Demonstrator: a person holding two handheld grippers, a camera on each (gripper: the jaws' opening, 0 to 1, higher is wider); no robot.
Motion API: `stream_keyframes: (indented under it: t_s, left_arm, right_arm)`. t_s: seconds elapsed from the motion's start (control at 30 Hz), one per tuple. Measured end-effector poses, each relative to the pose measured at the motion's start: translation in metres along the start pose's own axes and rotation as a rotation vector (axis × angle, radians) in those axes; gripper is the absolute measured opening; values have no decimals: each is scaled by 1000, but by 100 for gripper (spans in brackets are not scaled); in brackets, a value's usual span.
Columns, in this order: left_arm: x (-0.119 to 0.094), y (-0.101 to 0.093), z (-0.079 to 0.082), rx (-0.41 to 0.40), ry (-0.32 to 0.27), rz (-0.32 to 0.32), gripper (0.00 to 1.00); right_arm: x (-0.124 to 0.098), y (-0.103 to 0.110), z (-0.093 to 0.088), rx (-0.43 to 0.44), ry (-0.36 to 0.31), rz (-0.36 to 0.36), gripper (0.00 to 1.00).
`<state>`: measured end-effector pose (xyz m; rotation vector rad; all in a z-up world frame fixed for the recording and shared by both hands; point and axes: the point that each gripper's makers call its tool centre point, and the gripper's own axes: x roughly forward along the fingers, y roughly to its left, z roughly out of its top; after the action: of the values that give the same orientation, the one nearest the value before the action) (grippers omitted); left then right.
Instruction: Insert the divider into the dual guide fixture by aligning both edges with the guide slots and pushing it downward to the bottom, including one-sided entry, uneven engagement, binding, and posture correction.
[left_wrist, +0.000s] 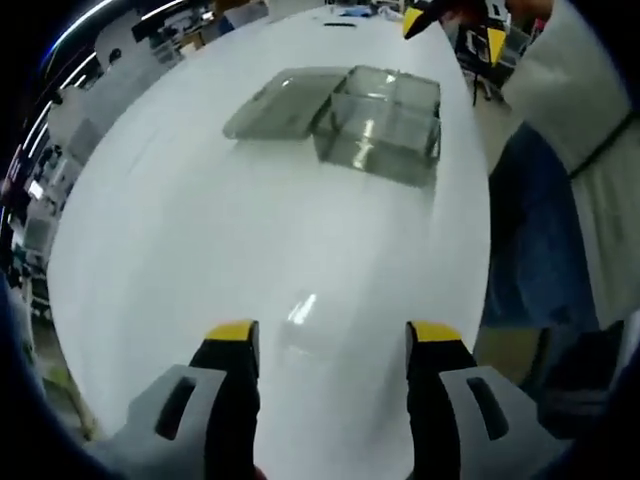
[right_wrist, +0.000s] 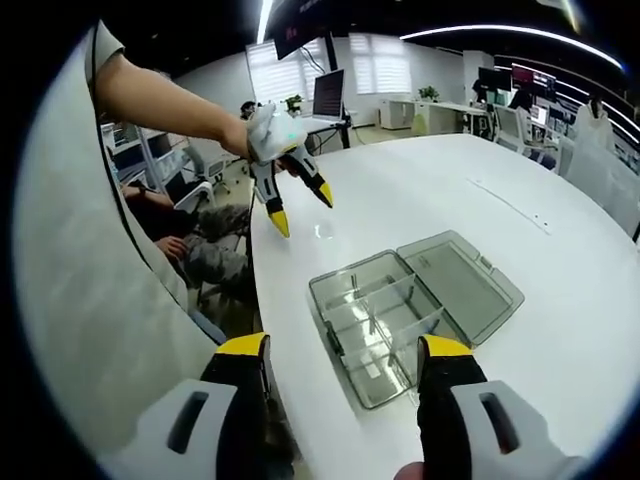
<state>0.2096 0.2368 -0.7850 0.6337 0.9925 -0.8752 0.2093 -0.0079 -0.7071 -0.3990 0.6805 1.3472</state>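
The clear compartment box (right_wrist: 400, 310) sits with its lid open on the white desk (right_wrist: 420, 190). A small clear piece (left_wrist: 300, 308), maybe the divider, lies at 12 o'clock from the left gripper (left_wrist: 334, 345). Left and right gripper (right_wrist: 345, 362) jaws are apart, holding nothing.

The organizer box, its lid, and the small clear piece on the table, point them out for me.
Box (right_wrist: 375, 325): right gripper view, on an inner partition.
Lid (right_wrist: 462, 285): right gripper view, on the open lid's flat panel.
Clear piece (left_wrist: 303, 308): left gripper view, on its bright glint.

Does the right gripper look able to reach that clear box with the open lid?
Probably yes. The right gripper hangs open just above the clear box, whose lid lies flat beside it; nothing sits between them, and the left gripper is off to the side.
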Motion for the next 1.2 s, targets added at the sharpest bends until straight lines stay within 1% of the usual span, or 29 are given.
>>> stream_keyframes:
  t_s: [0.1, 0.3, 0.73, 1.03, 1.2]
  left_arm:
    - [1, 1, 0, 8, -1, -2, 54]
    - [5, 2, -8, 62, 34, -13, 52]
    - [12, 5, -7, 125, 55, -39, 47]
    - [20, 6, -11, 207, 105, -59, 45]
    - [22, 7, -11, 212, 112, -69, 44]
  right_arm:
    - [0, 0, 0, 5, 0, -3, 56]
    - [0, 1, -1, 4, 3, -6, 56]
    - [-3, 2, -7, 13, 15, -16, 53]
    - [-4, 3, -8, 17, 19, -18, 53]
    - [-5, 3, -9, 20, 20, -20, 53]
